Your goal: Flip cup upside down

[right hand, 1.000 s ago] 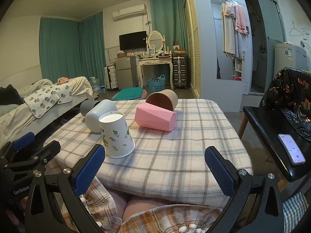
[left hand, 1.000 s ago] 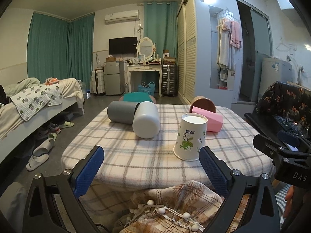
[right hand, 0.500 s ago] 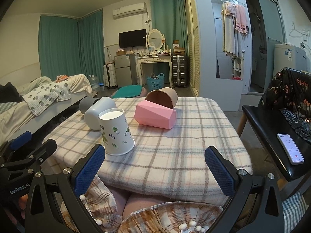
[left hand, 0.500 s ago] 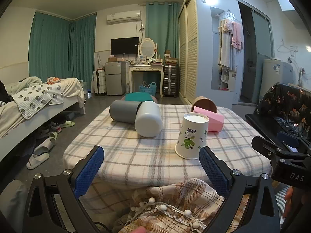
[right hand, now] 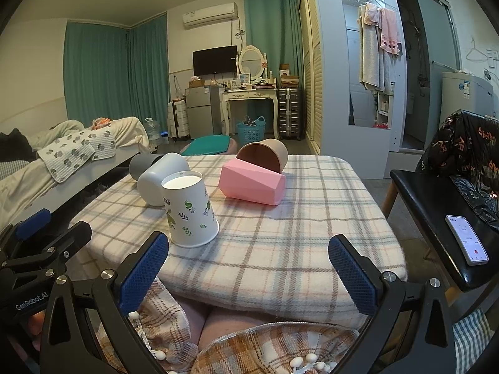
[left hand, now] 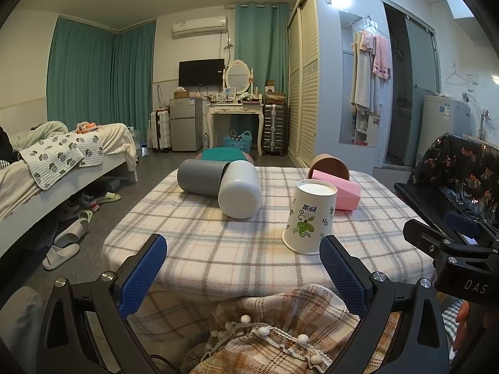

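Rim of paper cup hidden against the checked cloth; stands inverted, white base up, leaf print, near front of table. Left tool and right tool spread wide, gripping nothing.

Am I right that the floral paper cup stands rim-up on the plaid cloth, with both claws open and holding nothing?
Not quite. The floral paper cup stands upside down, wide rim on the plaid cloth, as the right wrist view shows. Both the left claw and right claw are open and empty.
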